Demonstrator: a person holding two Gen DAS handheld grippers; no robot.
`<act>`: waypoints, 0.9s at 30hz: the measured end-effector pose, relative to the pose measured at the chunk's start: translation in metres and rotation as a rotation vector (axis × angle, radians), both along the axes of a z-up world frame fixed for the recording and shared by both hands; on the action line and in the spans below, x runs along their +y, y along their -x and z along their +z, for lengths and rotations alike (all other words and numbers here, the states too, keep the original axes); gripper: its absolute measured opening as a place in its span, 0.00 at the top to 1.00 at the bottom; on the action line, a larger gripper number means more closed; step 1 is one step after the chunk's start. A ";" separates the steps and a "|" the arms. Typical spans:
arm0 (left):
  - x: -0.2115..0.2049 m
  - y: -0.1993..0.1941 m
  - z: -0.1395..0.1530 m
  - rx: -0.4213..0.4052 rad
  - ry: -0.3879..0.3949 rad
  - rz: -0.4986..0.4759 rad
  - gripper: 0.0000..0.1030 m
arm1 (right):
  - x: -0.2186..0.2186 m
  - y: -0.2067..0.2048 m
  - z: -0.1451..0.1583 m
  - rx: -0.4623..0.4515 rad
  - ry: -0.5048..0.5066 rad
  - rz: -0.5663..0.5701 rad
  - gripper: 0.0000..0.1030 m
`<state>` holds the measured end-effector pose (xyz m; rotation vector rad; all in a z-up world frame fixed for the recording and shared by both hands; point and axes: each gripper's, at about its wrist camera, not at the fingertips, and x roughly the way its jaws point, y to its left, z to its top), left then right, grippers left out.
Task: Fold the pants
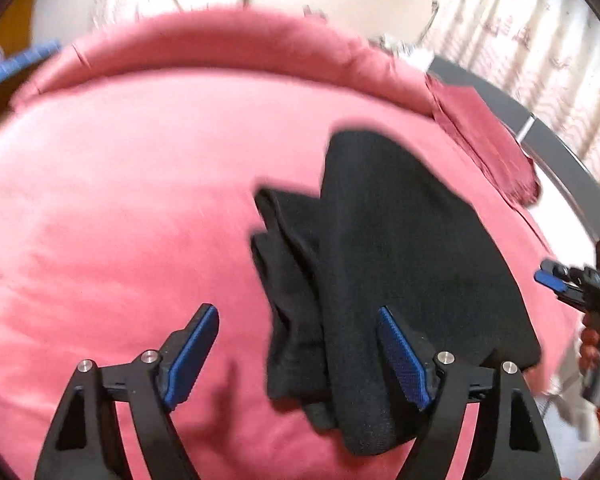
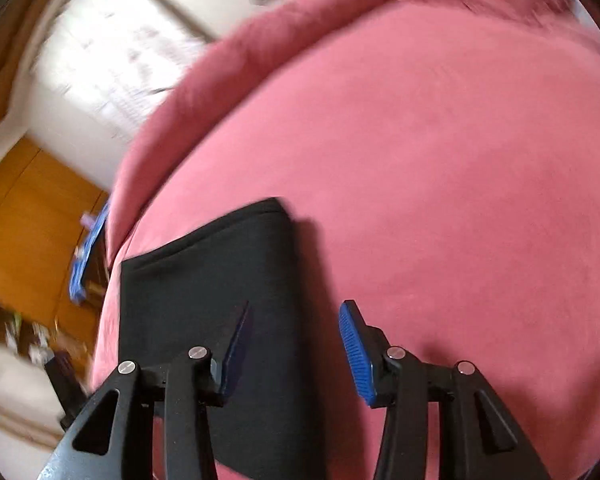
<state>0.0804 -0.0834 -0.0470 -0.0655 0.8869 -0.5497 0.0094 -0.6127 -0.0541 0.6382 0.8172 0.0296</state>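
Note:
Black pants lie folded on a pink bed cover. In the left wrist view their layered edge faces left, near the view's centre. My left gripper is open and empty above the pants' near end. My right gripper is open and empty, its left finger over the pants and its right finger over the pink cover. The right gripper also shows in the left wrist view at the far right edge.
A dark red cloth lies on the bed's far right side. A dark bed frame runs beyond it, with curtains behind. A wooden cabinet and a blue object stand left of the bed.

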 end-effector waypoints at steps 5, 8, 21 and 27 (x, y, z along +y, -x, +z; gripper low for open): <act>-0.073 0.016 0.030 -0.125 -0.054 -0.158 0.20 | 0.091 -0.029 0.006 -0.064 0.190 0.236 0.63; -0.086 0.004 0.008 -0.099 -0.170 -0.168 0.20 | 0.142 -0.033 -0.005 -0.086 0.164 0.328 0.64; -0.075 -0.016 0.032 -0.101 -0.056 -0.107 0.24 | 0.092 0.010 0.015 -0.196 0.088 0.268 0.63; -0.157 -0.068 0.014 -0.203 -0.259 -0.233 0.25 | 0.003 -0.068 0.011 -0.024 0.270 0.128 0.61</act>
